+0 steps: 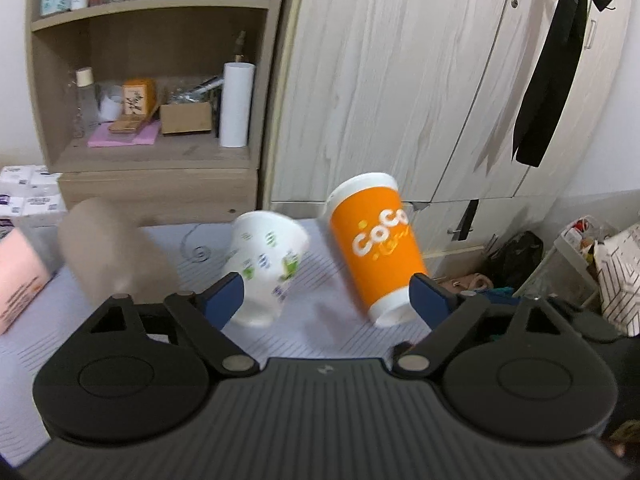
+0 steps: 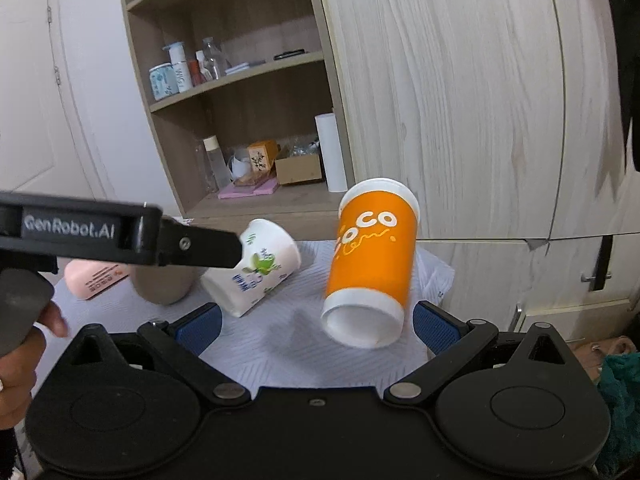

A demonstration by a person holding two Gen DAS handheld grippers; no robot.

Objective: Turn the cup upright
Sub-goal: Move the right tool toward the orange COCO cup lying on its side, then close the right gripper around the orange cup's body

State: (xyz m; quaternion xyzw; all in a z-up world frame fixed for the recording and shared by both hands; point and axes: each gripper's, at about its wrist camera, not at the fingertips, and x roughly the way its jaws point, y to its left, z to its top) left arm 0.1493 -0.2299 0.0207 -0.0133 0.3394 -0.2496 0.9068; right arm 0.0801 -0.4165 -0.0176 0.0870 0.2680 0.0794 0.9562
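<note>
An orange cup [image 1: 378, 250] with white "CoCo" lettering hangs tilted above the table, its white end towards me; it also shows in the right wrist view [image 2: 370, 262]. A white cup [image 1: 266, 268] with green and blue print lies tilted beside it, also in the right wrist view [image 2: 256, 270]. A beige cup [image 1: 116, 256] stands at the left, blurred. My left gripper [image 1: 326, 294] is open, its blue pads wide apart around both cups. My right gripper [image 2: 316, 328] is open and empty below the orange cup. The left gripper's finger [image 2: 200, 246] reaches in from the left.
A white ribbed mat [image 2: 276, 344] covers the table. A pink pack [image 1: 18, 276] lies at the left. A wooden shelf unit [image 1: 160, 80] with bottles and boxes and a wardrobe [image 1: 400, 80] stand behind. Bags [image 1: 616, 272] sit at the right on the floor.
</note>
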